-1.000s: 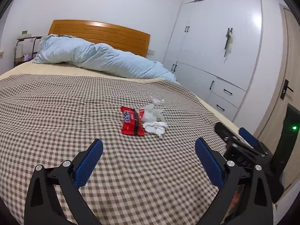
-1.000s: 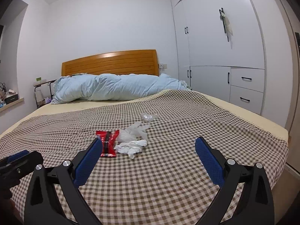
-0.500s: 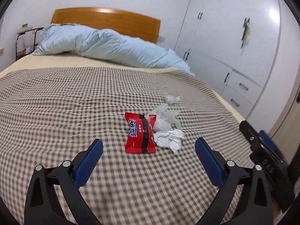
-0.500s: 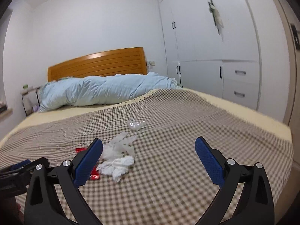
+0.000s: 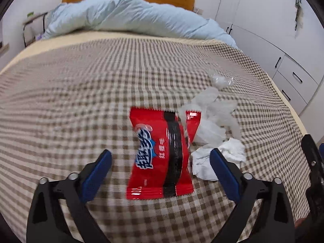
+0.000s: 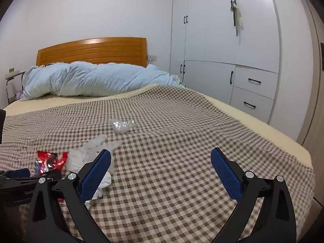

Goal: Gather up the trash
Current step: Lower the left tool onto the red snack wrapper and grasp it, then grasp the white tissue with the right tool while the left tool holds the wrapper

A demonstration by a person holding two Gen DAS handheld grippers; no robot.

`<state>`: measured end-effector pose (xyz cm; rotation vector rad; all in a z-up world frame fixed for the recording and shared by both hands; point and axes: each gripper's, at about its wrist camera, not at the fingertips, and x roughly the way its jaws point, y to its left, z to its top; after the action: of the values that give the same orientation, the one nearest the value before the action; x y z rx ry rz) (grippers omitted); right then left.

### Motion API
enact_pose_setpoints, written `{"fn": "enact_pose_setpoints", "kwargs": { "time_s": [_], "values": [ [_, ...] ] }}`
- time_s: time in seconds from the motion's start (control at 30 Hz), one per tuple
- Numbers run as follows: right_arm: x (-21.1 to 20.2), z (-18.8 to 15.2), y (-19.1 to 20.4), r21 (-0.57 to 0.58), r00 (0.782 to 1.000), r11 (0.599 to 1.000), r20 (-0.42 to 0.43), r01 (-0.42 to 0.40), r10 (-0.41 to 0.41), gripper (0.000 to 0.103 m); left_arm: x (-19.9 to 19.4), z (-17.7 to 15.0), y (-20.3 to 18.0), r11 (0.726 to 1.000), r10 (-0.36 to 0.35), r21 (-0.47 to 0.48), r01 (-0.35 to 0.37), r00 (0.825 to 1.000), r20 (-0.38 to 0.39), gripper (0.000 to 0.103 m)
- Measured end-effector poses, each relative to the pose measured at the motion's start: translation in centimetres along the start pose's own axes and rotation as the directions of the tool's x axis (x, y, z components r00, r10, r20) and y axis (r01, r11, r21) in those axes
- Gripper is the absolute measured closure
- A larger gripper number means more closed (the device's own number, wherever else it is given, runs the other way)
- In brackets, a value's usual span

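Observation:
On the checked bedspread (image 5: 81, 101) lies a red snack wrapper (image 5: 160, 154), flat between the blue pads of my left gripper (image 5: 161, 157). Its jaws are closing, and neither pad touches the wrapper. Right of the wrapper are a crumpled white tissue (image 5: 228, 151), a see-through plastic glove (image 5: 212, 117) and, farther off, a small clear wrapper (image 5: 221, 81). My right gripper (image 6: 161, 156) stands open over bare bedspread with nothing between its fingers. In its view the tissue (image 6: 105, 180) is partly hidden behind its left finger, and the red wrapper (image 6: 50, 160) lies at lower left.
A light blue duvet (image 6: 91, 81) is heaped at the head of the bed under a wooden headboard (image 6: 91, 50). White wardrobes with drawers (image 6: 253, 85) line the right wall. The bed's right edge (image 6: 273, 133) drops off close by.
Both grippers have moved forward toward the trash. The left one has tipped downward and now straddles the red wrapper. In the right view the trash has slid to the lower left.

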<state>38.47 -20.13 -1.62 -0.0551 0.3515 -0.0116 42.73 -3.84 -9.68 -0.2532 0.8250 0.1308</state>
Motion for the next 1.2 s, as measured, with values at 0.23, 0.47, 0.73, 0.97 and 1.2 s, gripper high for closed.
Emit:
{"fn": "enact_pose_setpoints", "kwargs": {
  "time_s": [0.23, 0.47, 0.73, 0.97, 1.2],
  "values": [
    [1.1, -0.7, 1.9, -0.083, 0.999, 0.996, -0.042, -0.014, 0.010, 0.008, 0.6, 0.0, 0.6, 0.999, -0.038, -0.016, 0.038, 0.999, -0.013, 0.051],
    [1.8, -0.5, 2.2, -0.088, 0.998, 0.996, -0.065, -0.013, 0.007, 0.008, 0.2, -0.2, 1.9, 0.990, -0.129, -0.056, 0.128, 0.992, -0.005, 0.067],
    [2.4, -0.5, 2.1, -0.078, 0.996, 0.997, -0.092, -0.025, 0.017, 0.008, -3.0, -0.9, 3.2, 0.989, -0.136, -0.038, 0.140, 0.987, 0.079, 0.068],
    [2.1, -0.6, 2.6, -0.092, 0.994, 0.993, -0.089, -0.073, 0.064, 0.008, -6.0, -0.8, 2.6, 0.998, -0.039, 0.053, 0.029, 0.979, 0.198, 0.068],
    [3.5, -1.1, 7.2, -0.108, 0.951, 0.966, -0.231, -0.234, 0.205, 0.008, -5.8, -0.8, 4.9, 1.000, -0.009, -0.022, 0.013, 0.987, 0.163, 0.068]
  ]
}}
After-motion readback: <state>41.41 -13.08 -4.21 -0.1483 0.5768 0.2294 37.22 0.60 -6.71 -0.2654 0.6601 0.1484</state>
